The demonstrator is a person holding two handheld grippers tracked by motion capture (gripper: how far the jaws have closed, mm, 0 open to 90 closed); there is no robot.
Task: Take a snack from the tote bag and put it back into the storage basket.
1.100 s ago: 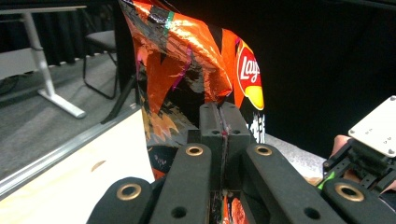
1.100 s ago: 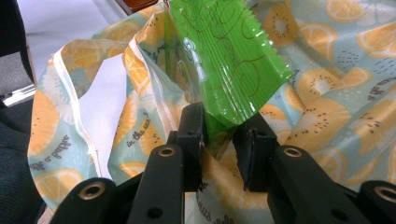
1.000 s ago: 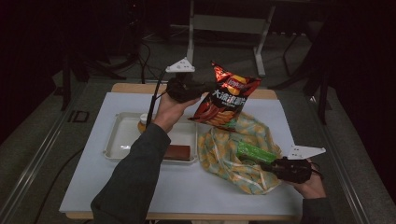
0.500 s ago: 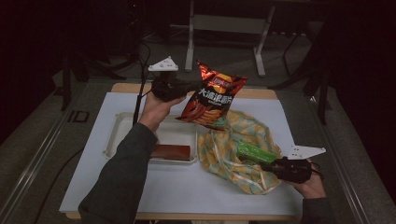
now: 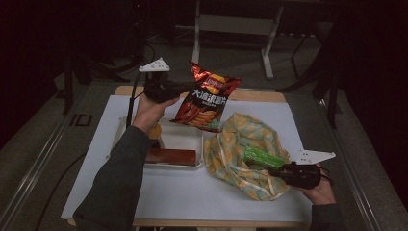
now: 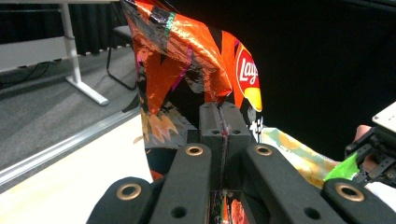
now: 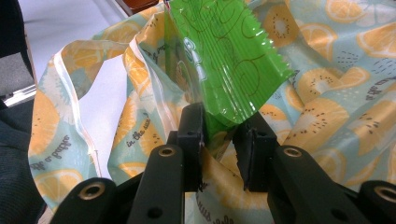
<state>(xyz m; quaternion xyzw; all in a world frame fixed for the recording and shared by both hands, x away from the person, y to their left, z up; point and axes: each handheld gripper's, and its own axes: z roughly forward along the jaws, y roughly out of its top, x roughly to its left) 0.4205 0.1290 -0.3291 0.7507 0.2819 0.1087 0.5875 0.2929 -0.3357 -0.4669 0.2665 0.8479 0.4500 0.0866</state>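
Orange foil of a chip bag (image 6: 187,70), clenched flat at its lower edge in the left tool (image 6: 219,126), both pads pressed together on the crinkled film. Held aloft near the far edge of the desk (image 5: 192,197), above the far right corner of the white tray (image 5: 185,139). Long axis of the chip bag (image 5: 204,98) running roughly upright, top seam tipped toward the far side, bottom corner dangling just over the tray rim.

Lying open toward the right edge of the desk: a fruit-print pouch (image 5: 240,139), its mouth turned toward the tray. From the left tool (image 5: 192,89), a line toward the near right and downward to reach that mouth. Nearer to the pouch, though already occupied: the right tool (image 7: 222,140), grasping the crimped end of a green packet (image 7: 224,60) and resting low on the printed film. In the high view, the green packet (image 5: 262,157) lying along the pouch, pointing from the right tool (image 5: 274,171) toward the tray.

By this reading, chip bag to be turned long axis toward the pouch mouth before going in; green packet across that mouth a likely snag.

Left in the tray: a brown block (image 5: 171,156) along its near side.
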